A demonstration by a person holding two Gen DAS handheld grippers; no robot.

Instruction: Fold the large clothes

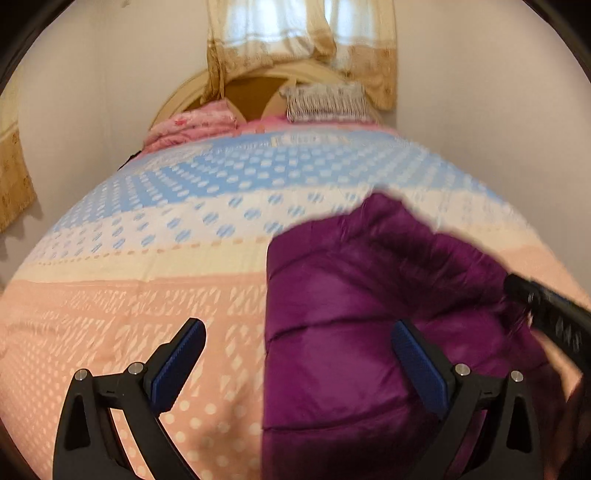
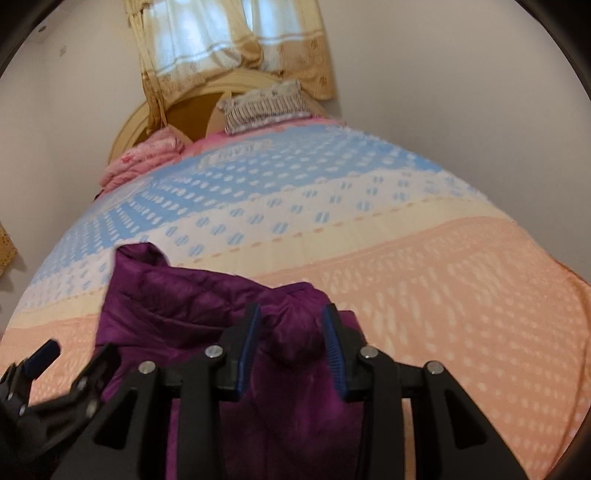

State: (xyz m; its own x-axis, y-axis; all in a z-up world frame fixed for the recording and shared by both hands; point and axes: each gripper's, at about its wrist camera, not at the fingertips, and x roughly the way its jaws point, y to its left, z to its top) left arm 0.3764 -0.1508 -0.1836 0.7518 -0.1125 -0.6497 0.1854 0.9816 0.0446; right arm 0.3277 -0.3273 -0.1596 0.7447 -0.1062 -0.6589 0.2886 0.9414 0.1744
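A purple quilted jacket point(image 1: 351, 295) lies bunched on the bedspread point(image 1: 147, 295), at the near right in the left wrist view. My left gripper point(image 1: 298, 326) is open wide. Its left finger hangs over bare bedspread and its right finger over the jacket's edge, with nothing pinched. In the right wrist view the jacket point(image 2: 177, 295) sits right under my right gripper point(image 2: 291, 314), whose blue pads are shut on a raised fold of the purple fabric. The right gripper's black body point(image 1: 546, 314) shows at the left view's right edge. The left gripper's finger point(image 2: 40, 356) shows at the lower left.
The bed carries a pastel bedspread point(image 2: 443, 277) of blue, cream and peach bands. At the head lie a striped pillow point(image 1: 325, 101) and a folded pink quilt point(image 1: 192, 125) against a rounded headboard point(image 2: 133, 122). A curtained window point(image 1: 295, 29) is behind, with walls on both sides.
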